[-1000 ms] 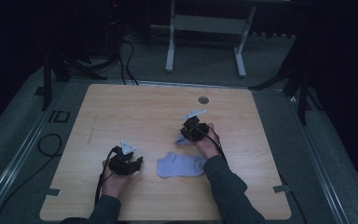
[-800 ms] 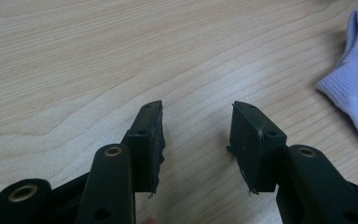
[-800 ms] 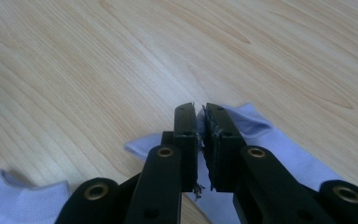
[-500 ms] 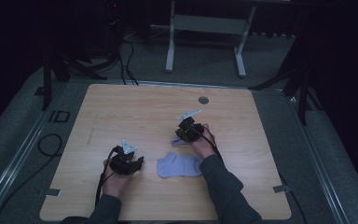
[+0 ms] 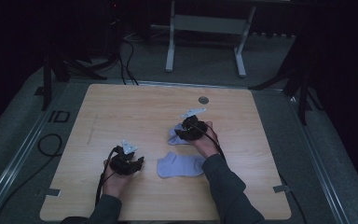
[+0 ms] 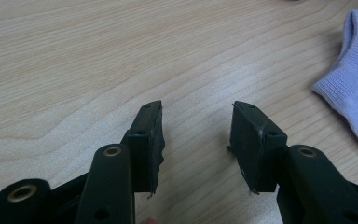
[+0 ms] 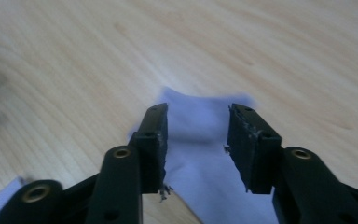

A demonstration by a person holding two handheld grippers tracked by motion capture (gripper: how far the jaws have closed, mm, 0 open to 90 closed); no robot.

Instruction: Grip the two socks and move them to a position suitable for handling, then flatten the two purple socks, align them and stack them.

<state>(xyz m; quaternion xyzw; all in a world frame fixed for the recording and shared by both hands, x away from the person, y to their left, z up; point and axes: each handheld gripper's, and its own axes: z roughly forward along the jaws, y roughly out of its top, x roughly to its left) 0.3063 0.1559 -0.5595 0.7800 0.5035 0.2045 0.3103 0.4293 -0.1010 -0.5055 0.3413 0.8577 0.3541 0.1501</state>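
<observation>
Two socks | right gripper (image 7: 196, 140) jaws just opened, far sock (image 7: 200, 135) lying slack between and under them, unpinched | left gripper (image 6: 196, 135) half apart, empty | near sock (image 5: 181, 164) right of its jaws, nearer left hand

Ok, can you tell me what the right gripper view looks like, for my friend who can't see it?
Two black jaws of the right gripper stand open over a pale purple sock lying on a light wooden table. The sock lies under the gap between the jaws, and the pads are not pressing on it.
</observation>
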